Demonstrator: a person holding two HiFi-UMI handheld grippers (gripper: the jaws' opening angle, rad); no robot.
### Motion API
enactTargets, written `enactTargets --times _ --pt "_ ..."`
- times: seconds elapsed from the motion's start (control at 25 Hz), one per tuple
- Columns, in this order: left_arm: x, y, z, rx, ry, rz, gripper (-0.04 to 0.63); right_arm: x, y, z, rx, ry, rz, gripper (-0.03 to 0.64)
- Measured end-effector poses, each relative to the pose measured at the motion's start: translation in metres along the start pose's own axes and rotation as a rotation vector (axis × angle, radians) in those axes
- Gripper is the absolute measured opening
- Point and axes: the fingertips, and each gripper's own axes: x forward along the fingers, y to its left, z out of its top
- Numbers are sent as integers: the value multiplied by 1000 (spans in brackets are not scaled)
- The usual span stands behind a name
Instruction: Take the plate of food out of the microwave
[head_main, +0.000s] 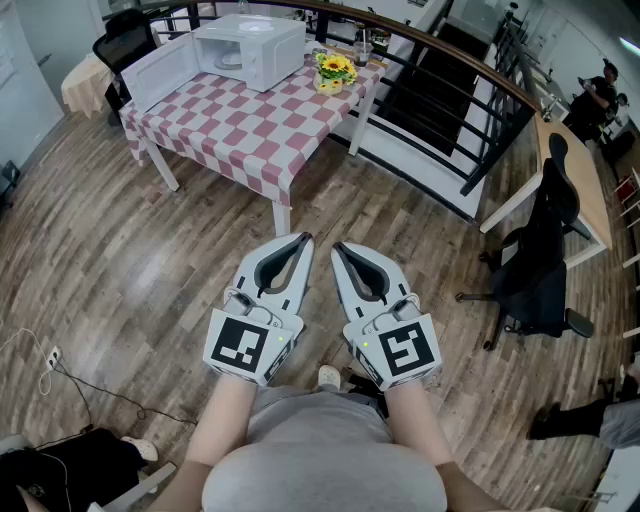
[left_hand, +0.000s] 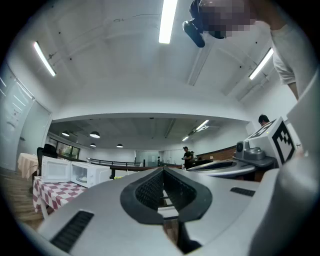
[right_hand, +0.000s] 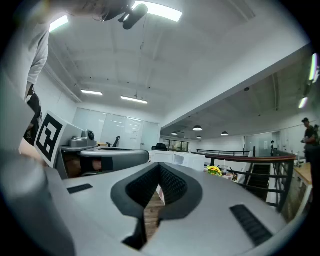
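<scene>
A white microwave (head_main: 252, 48) stands on a table with a red-and-white checked cloth (head_main: 250, 125), far ahead at the top of the head view, its door (head_main: 160, 68) swung open to the left. A pale plate (head_main: 230, 60) shows faintly inside; I cannot make out its food. My left gripper (head_main: 303, 240) and right gripper (head_main: 340, 248) are side by side over the wooden floor, well short of the table, both shut and empty. In the left gripper view the microwave (left_hand: 90, 174) is small at the left, past the closed jaws of the left gripper (left_hand: 163, 170). The right gripper (right_hand: 160, 166) points toward the table.
Yellow flowers (head_main: 335, 70) stand beside the microwave. A black railing (head_main: 450, 60) runs behind the table. A black office chair (head_main: 535, 270) and a long desk (head_main: 580, 190) are to the right. A cable (head_main: 60, 370) lies on the floor at the left.
</scene>
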Motion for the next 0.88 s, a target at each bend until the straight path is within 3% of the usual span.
enactTargets --times 0.44,0.88 --pt "-16 31 -9 -17 22 -2 3 22 20 -8 28 13 -36 25" --pt "-53 101 -2 11 20 -40 3 85 75 1 58 -24 -69 25"
